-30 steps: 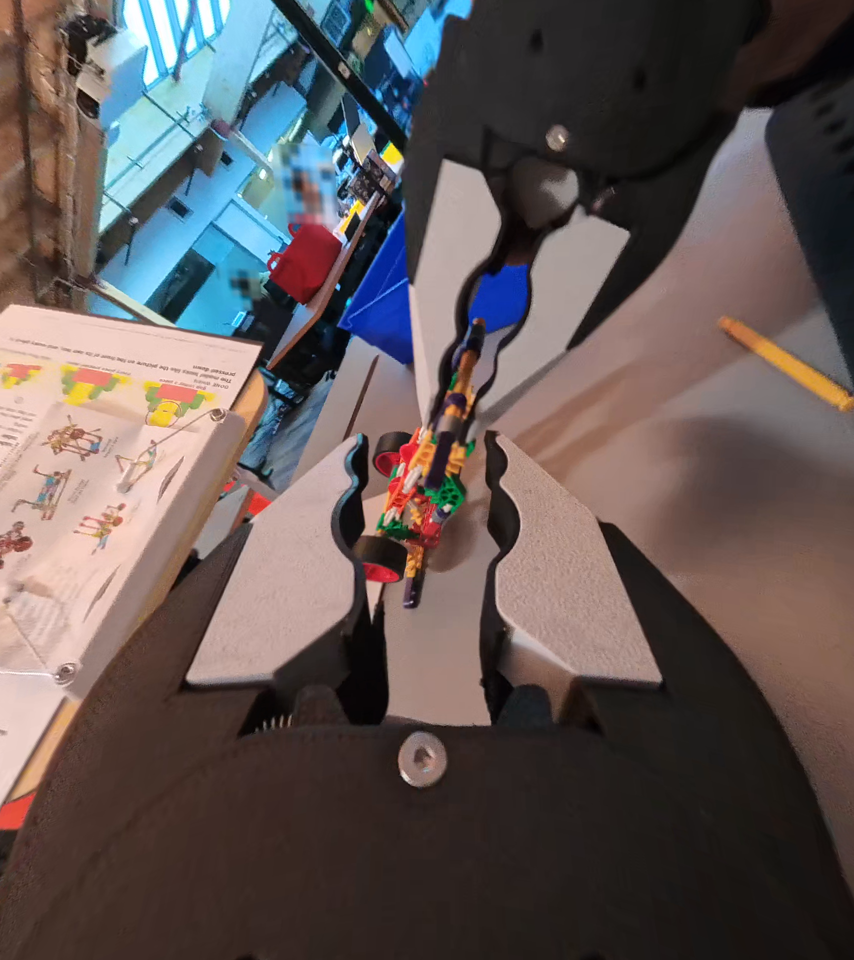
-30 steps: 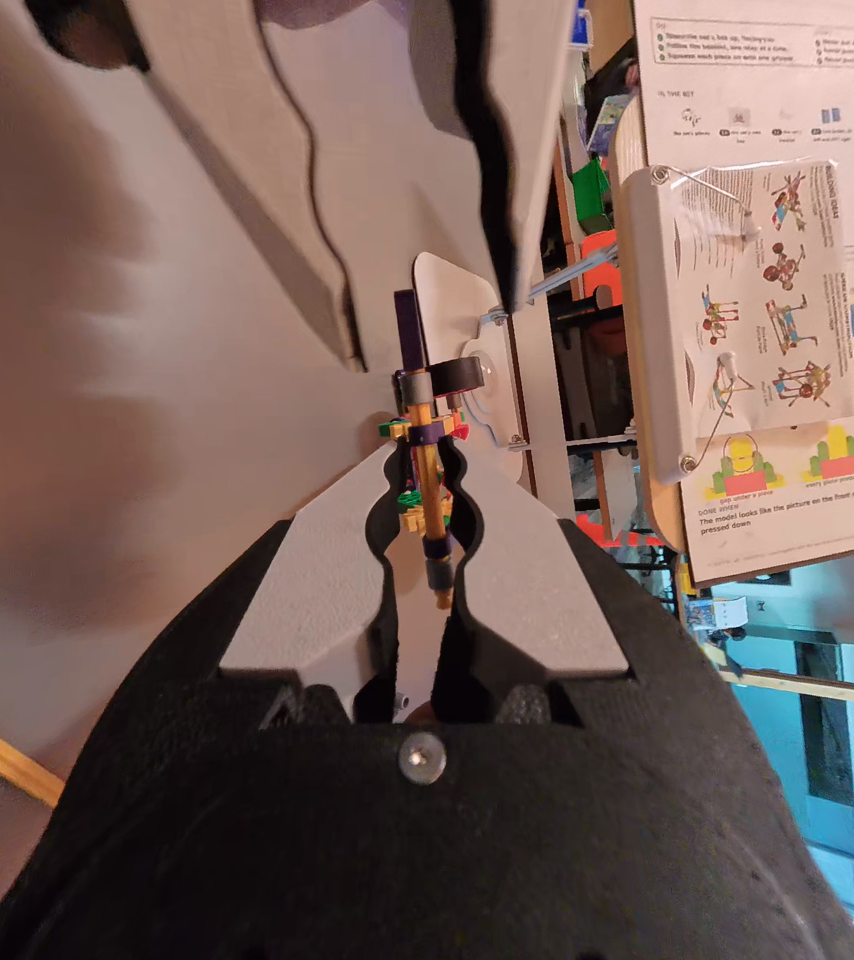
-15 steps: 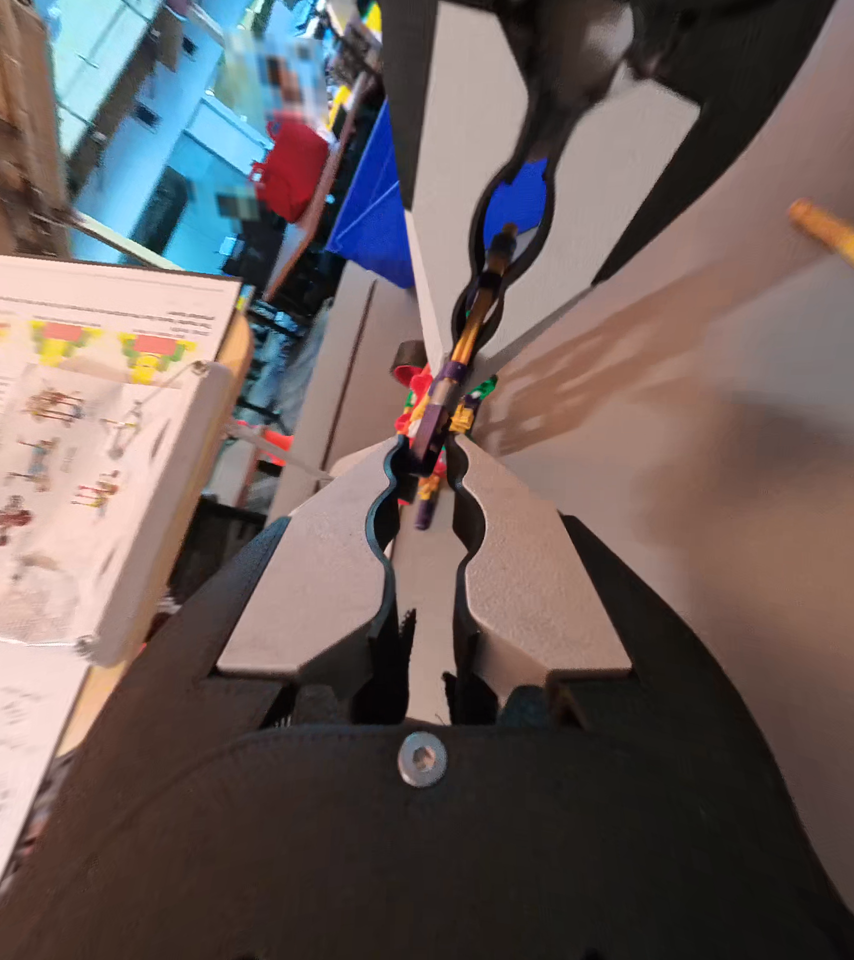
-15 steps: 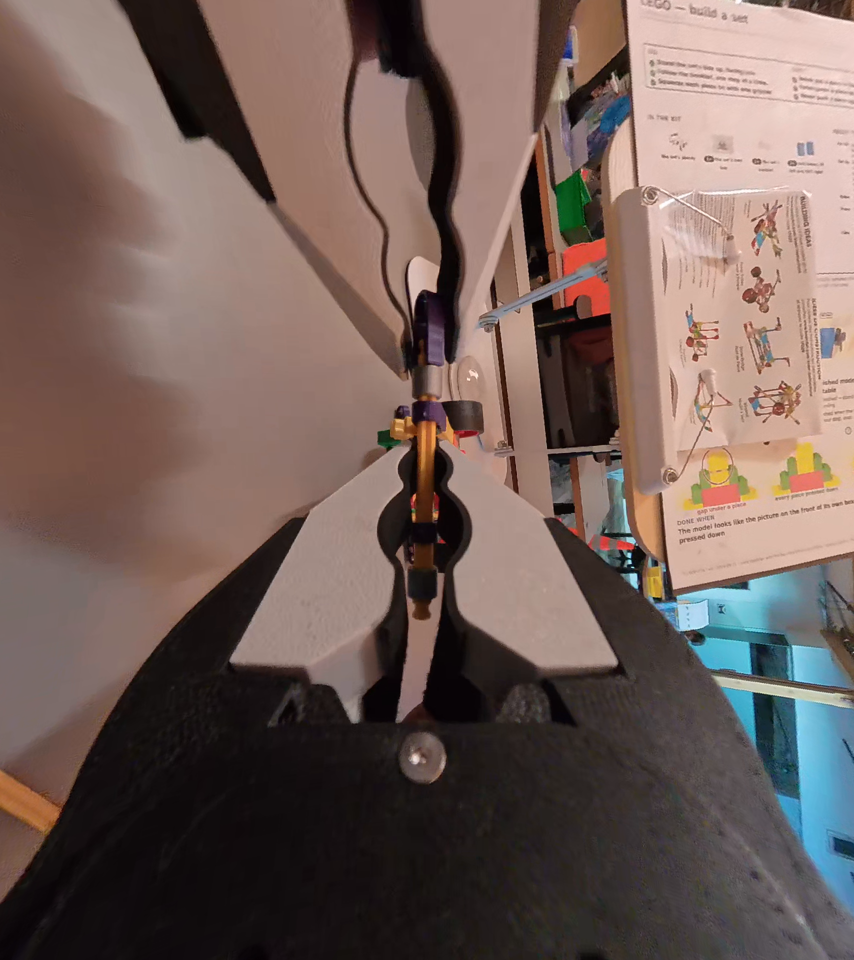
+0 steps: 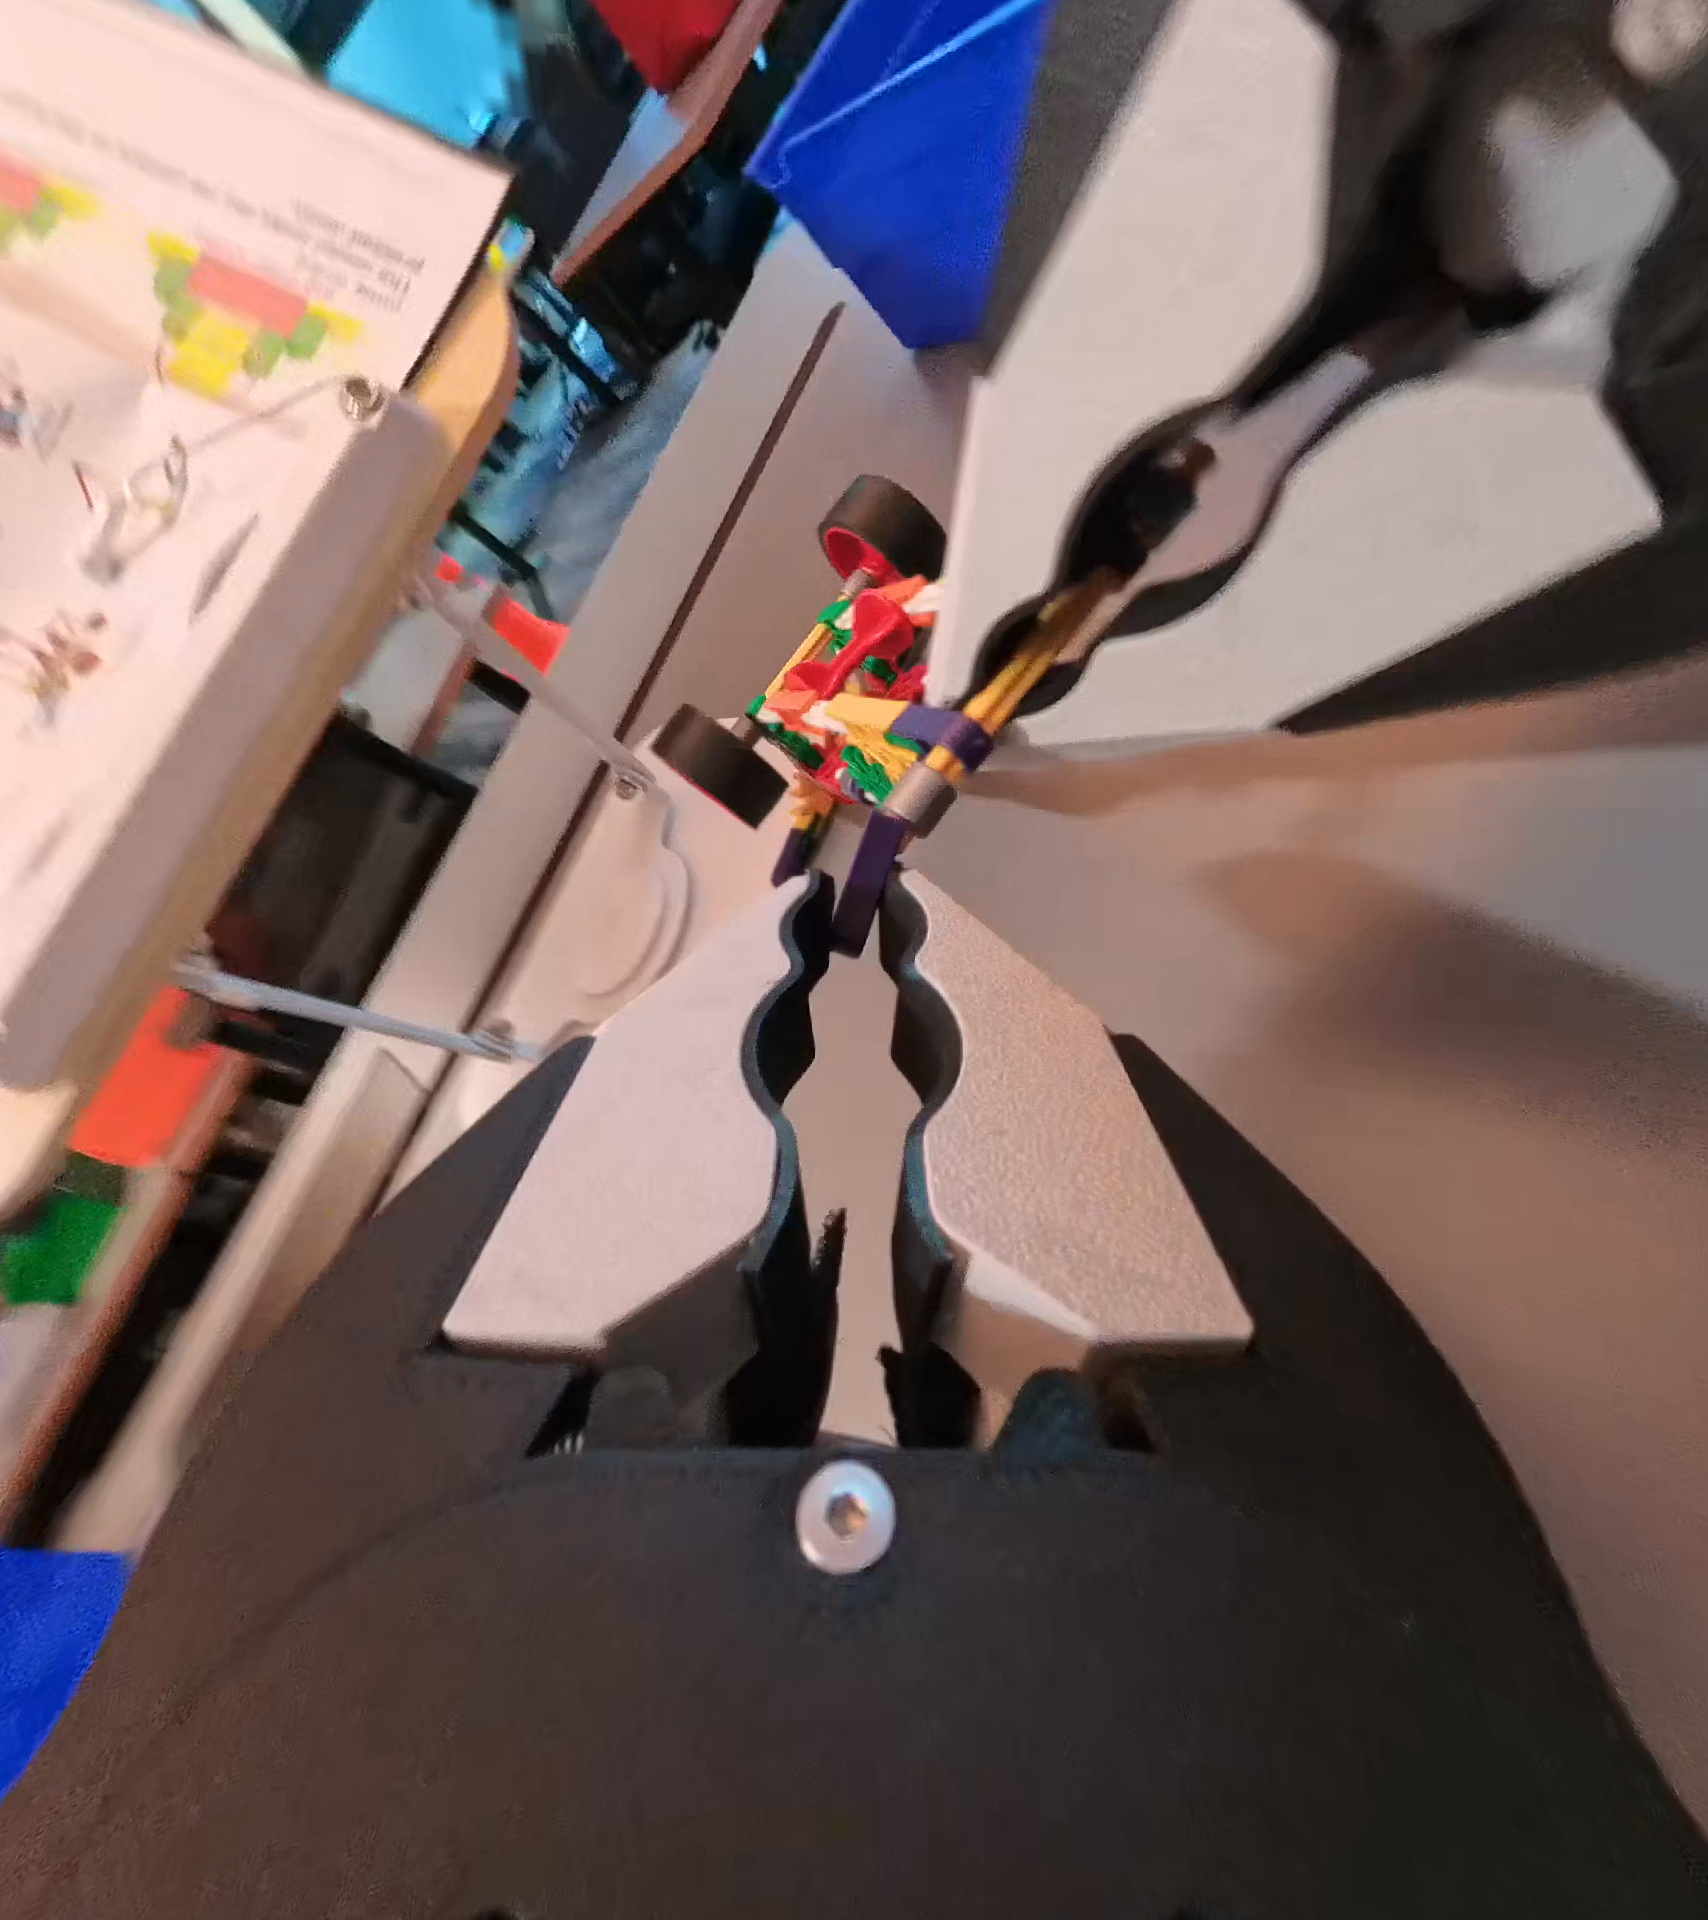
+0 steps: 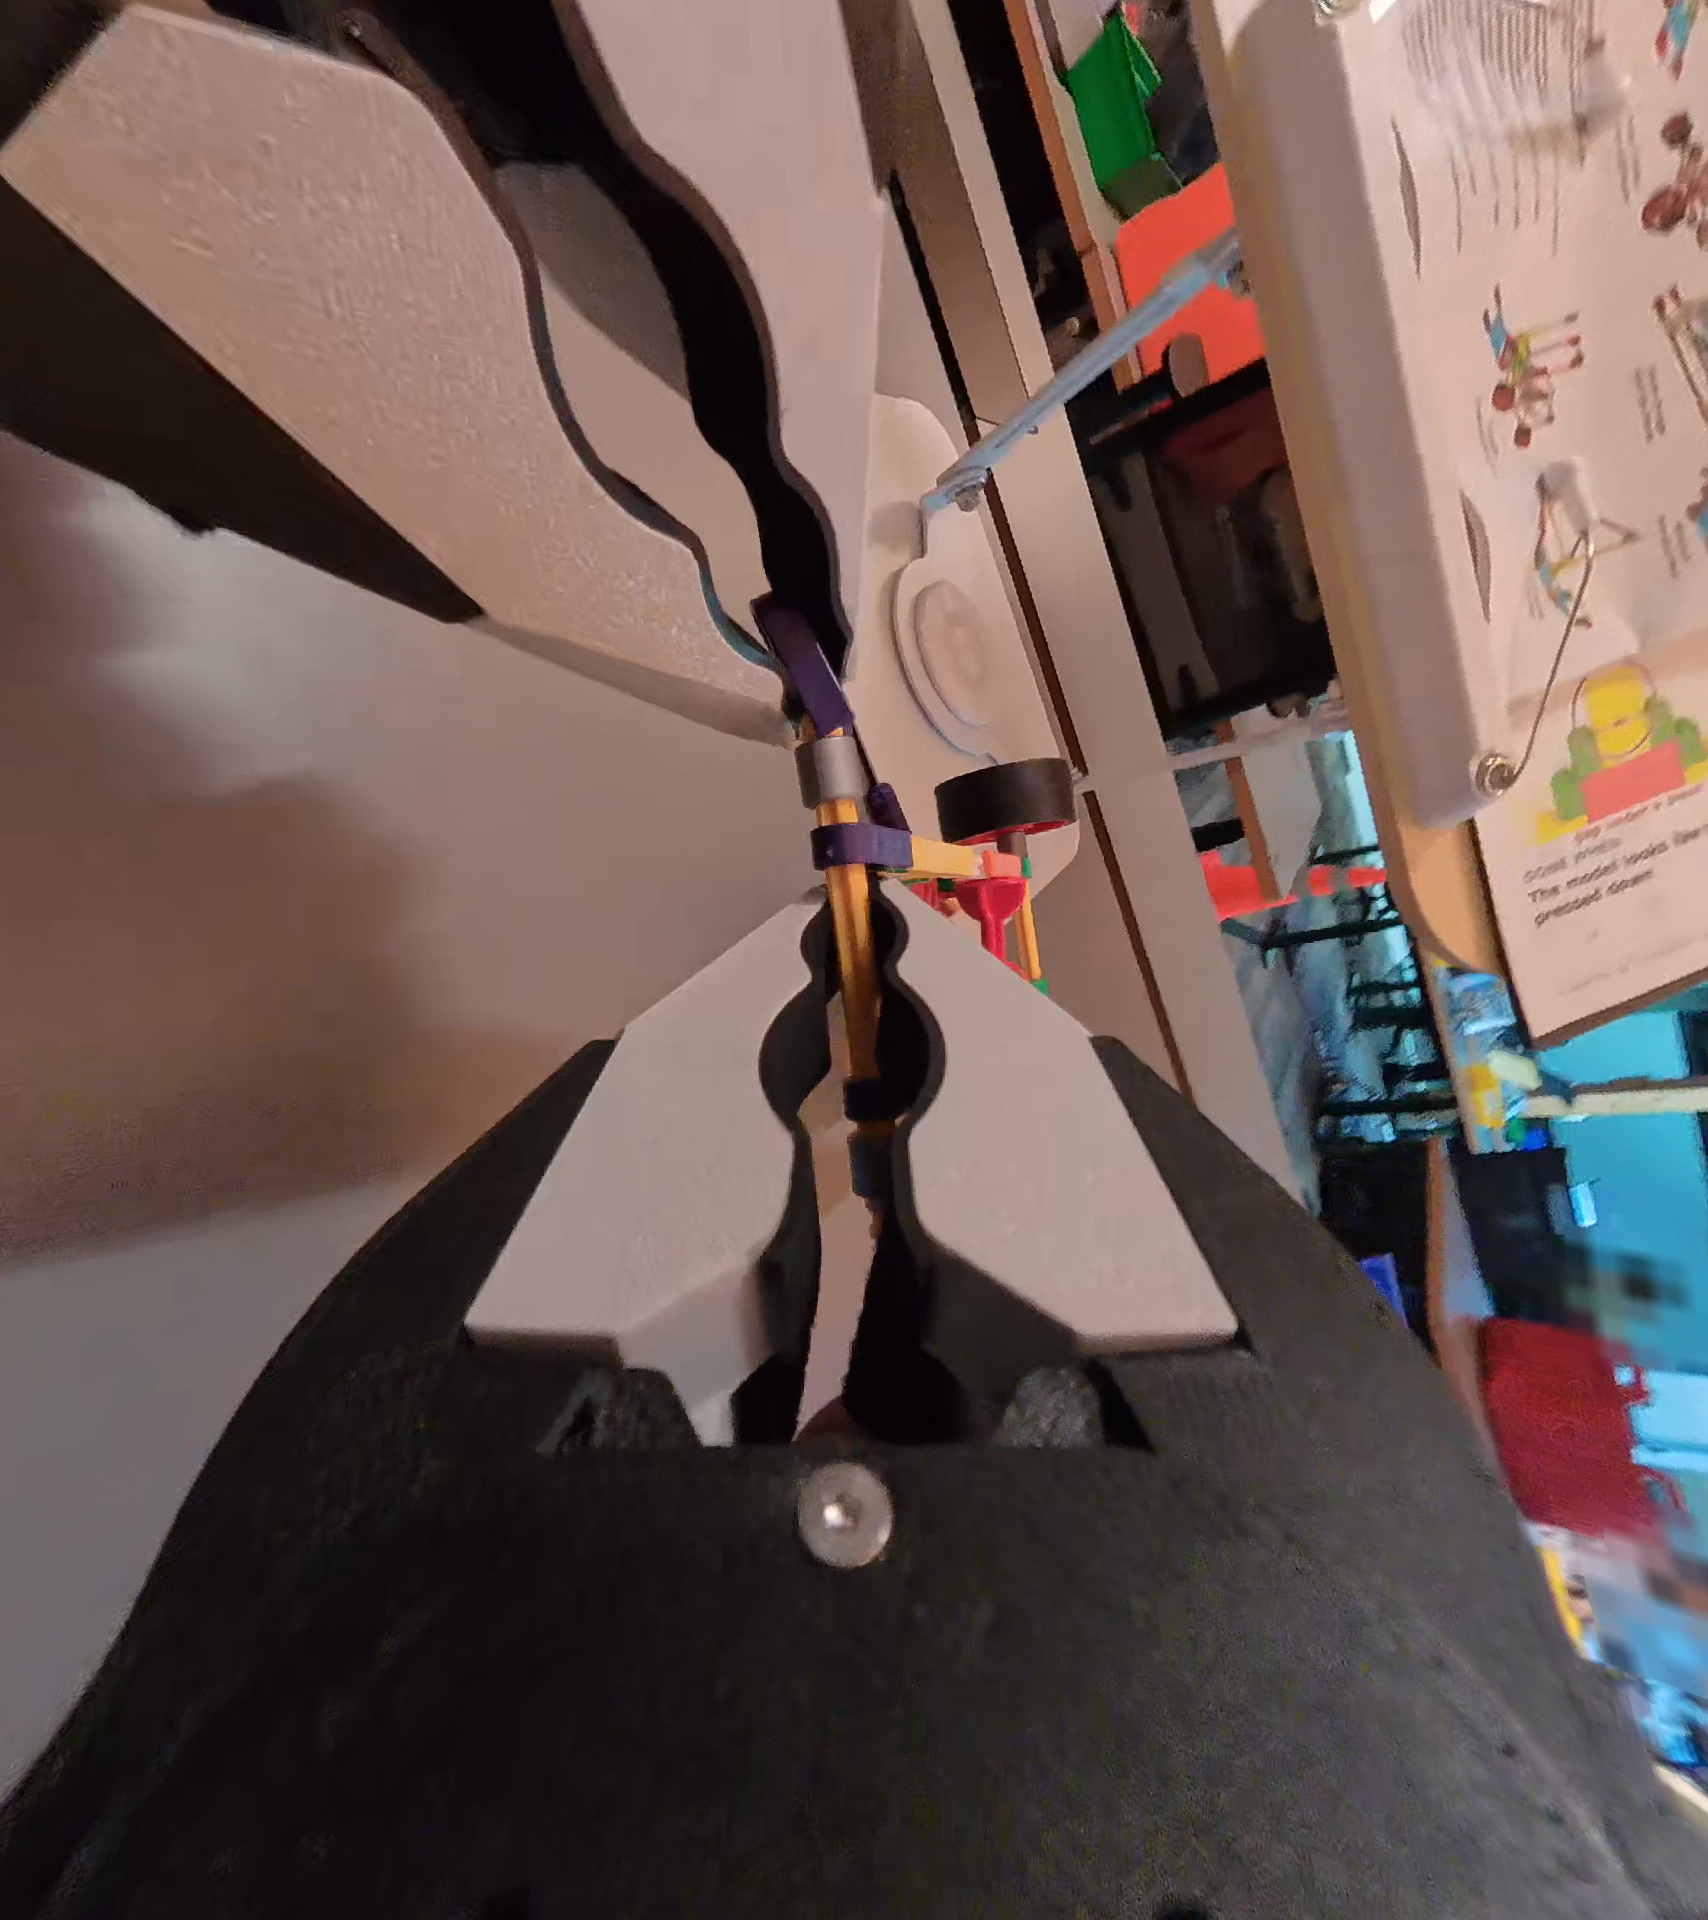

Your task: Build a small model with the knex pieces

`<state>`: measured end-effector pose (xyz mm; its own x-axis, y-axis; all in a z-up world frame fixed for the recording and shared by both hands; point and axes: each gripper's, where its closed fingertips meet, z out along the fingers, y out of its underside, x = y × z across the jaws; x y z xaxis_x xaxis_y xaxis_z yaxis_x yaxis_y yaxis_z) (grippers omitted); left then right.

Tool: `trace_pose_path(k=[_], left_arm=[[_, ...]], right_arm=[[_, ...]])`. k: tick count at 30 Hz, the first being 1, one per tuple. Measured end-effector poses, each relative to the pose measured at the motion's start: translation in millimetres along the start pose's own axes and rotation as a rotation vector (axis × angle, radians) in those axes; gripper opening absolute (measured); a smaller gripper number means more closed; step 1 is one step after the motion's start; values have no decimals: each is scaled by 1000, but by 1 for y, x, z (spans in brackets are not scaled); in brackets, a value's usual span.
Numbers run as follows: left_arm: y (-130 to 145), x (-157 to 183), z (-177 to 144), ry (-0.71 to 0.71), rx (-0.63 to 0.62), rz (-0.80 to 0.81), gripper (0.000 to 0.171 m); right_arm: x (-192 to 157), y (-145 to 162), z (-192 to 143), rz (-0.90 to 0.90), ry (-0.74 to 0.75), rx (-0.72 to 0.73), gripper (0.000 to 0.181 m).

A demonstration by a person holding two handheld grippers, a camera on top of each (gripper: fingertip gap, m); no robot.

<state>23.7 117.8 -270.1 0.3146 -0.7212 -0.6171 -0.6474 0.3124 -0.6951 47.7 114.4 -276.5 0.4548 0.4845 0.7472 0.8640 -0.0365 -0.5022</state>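
A small colourful construction-toy model (image 5: 834, 717) with black wheels (image 5: 715, 764) hangs between both grippers above the grey table (image 5: 1452, 935). My left gripper (image 5: 855, 899) is shut on the model's purple end piece (image 5: 865, 873) with just its fingertips. My right gripper (image 6: 855, 925) is shut on the model's yellow rod (image 6: 855, 987), which runs back between its fingers. The right gripper shows in the left wrist view (image 5: 980, 691) at the upper right. The left gripper shows in the right wrist view (image 6: 808, 655) at the top, pinching the purple piece (image 6: 814, 675).
A white board with picture instruction sheets (image 5: 154, 499) stands on wire legs at the table's edge, also in the right wrist view (image 6: 1556, 416). Its white base plate (image 5: 621, 914) lies close under the model. A blue bin (image 5: 891, 156) sits behind. Less than 4 cm separates the two grippers' tips.
My left gripper went from open around the model to shut on its purple end. The model turned and the views moved closer. My right gripper stayed shut on the yellow rod.
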Motion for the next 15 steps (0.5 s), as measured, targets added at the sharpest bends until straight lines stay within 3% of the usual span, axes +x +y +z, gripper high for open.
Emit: trace_pose_path(k=[4,6,9,15], left_arm=[[-5,-10,5,6,25,-283,2],[-8,-11,5,2,40,-324,3],[-14,-8,7,115,110,-581,3],[-26,-40,-7,148,249,-698,3]], right_arm=[[3,-6,6,129,-10,14,0],[5,-6,5,173,-13,33,0],[5,-9,2,328,-84,111,0],[-3,3,-6,312,-143,144,0]])
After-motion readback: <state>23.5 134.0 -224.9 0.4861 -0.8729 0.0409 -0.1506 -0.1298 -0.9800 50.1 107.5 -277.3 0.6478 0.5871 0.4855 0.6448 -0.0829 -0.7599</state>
